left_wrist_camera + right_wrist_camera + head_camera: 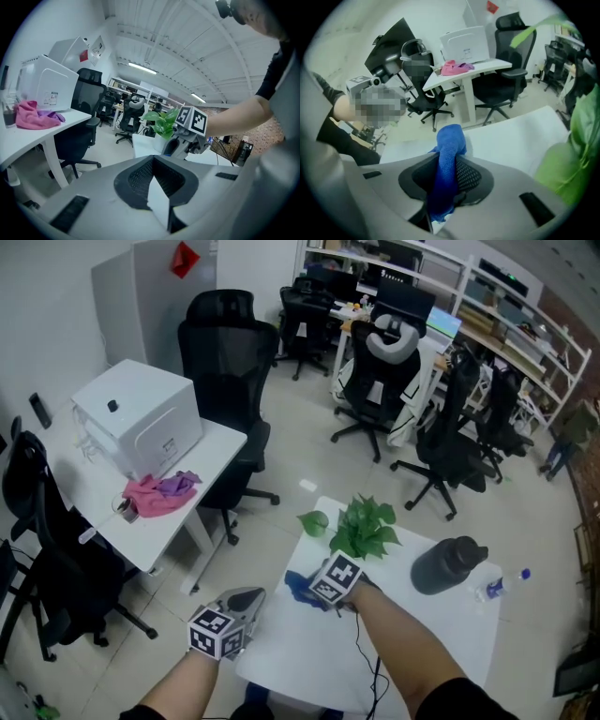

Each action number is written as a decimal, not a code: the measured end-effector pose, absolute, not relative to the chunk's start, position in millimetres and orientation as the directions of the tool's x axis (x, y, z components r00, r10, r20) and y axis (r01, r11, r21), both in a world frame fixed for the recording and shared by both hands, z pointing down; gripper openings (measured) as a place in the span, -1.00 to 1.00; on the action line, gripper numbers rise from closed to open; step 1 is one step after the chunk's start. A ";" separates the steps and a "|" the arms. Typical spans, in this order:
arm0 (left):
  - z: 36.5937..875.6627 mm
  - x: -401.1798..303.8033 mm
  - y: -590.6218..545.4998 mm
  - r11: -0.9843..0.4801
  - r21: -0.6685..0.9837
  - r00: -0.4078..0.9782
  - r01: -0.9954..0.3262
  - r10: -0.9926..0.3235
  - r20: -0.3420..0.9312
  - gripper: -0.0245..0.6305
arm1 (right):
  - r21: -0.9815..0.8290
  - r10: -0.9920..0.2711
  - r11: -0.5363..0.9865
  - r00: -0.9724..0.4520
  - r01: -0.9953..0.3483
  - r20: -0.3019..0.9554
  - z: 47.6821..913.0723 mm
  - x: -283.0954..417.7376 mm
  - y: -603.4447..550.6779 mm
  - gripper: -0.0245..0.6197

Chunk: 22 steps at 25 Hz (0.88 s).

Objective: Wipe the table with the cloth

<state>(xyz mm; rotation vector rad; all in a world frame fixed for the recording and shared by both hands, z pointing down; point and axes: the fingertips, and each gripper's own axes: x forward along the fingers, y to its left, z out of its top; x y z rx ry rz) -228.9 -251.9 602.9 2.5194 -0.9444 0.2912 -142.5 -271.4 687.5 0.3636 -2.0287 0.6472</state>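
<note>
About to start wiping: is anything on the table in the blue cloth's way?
Yes: a potted plant stands right beside the blue cloth in the right gripper, and a dark bottle farther along the table. The near part looks bare.

The blue terry cloth [451, 140] looks nubby and matt, pinched in the right gripper [446, 161], whose jaws are smooth matt grey plastic with dark dimpled pads. The white desk [412, 643] beneath is smooth and faintly glossy. On it, the dark grey bottle [448, 565] looks matt.
</note>
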 end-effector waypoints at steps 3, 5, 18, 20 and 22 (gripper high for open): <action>603.9 -229.1 -251.5 -0.675 0.321 0.746 -0.664 -0.570 0.344 -0.93 | -0.160 -0.092 0.839 -0.425 -0.520 0.900 695.0 -135.7 -289.4 -0.65; 604.0 -228.9 -251.6 -0.676 0.323 0.747 -0.663 -0.569 0.343 -0.93 | -0.104 -0.127 0.848 -0.390 -0.520 0.912 701.8 -136.9 -289.7 -0.65; 601.5 -224.6 -251.3 -0.675 0.339 0.755 -0.655 -0.568 0.328 -0.93 | -0.290 0.111 0.859 -0.401 -0.421 0.909 712.0 -152.3 -209.2 -0.65; 602.1 -222.7 -250.2 -0.677 0.340 0.757 -0.653 -0.565 0.328 -0.93 | -0.347 0.161 0.847 -0.427 -0.404 0.890 712.5 -154.9 -198.4 -0.65; 602.7 -222.1 -247.9 -0.680 0.338 0.758 -0.651 -0.561 0.332 -0.93 | -0.418 0.230 0.830 -0.455 -0.370 0.860 711.5 -158.2 -184.3 -0.66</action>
